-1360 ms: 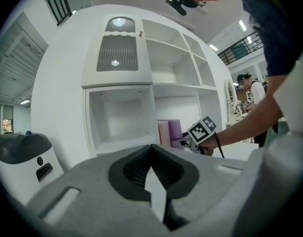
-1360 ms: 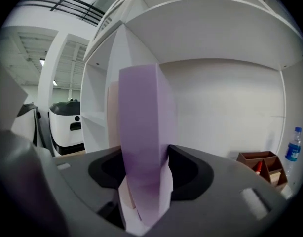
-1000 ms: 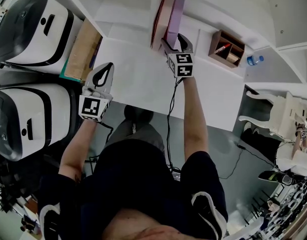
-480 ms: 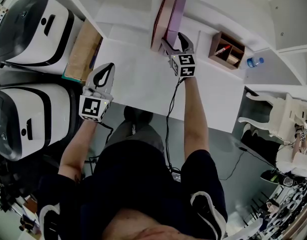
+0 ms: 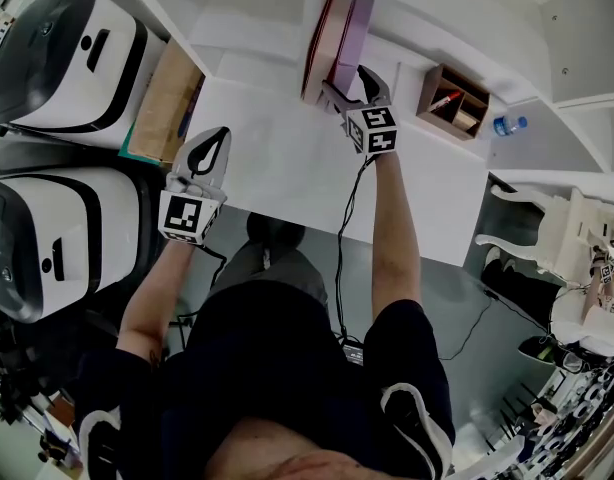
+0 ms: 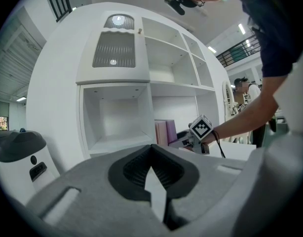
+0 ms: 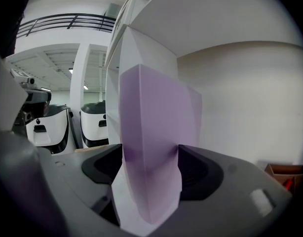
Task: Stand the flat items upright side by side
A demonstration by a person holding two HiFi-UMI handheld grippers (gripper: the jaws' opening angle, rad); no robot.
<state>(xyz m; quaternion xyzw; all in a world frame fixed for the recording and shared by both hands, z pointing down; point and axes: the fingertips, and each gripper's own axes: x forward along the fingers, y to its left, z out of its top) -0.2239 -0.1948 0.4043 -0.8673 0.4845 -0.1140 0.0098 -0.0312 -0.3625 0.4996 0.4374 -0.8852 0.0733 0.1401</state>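
Note:
Two flat books stand upright side by side in the shelf's bay at the back of the white desk (image 5: 277, 173): a pink-red one (image 5: 320, 38) and, right of it, a purple one (image 5: 351, 30). My right gripper (image 5: 349, 78) straddles the purple book's near edge. Its jaws have just been opening, and the purple book (image 7: 151, 137) stands between the pads of the right gripper (image 7: 150, 169), which is open. My left gripper (image 5: 213, 144) hovers shut and empty over the desk's left part. In its view the left gripper (image 6: 152, 149) looks toward the books (image 6: 166, 131).
A brown open box (image 5: 453, 98) with small items sits right of the books, a water bottle (image 5: 509, 121) beyond it. A tan board (image 5: 165, 98) lies at the desk's left edge beside two white machines (image 5: 57, 58). A white chair (image 5: 547, 230) stands at the right.
The right gripper's jaws have spread wider around the purple book, and its marker cube has tilted slightly to the right. The left gripper has stayed still.

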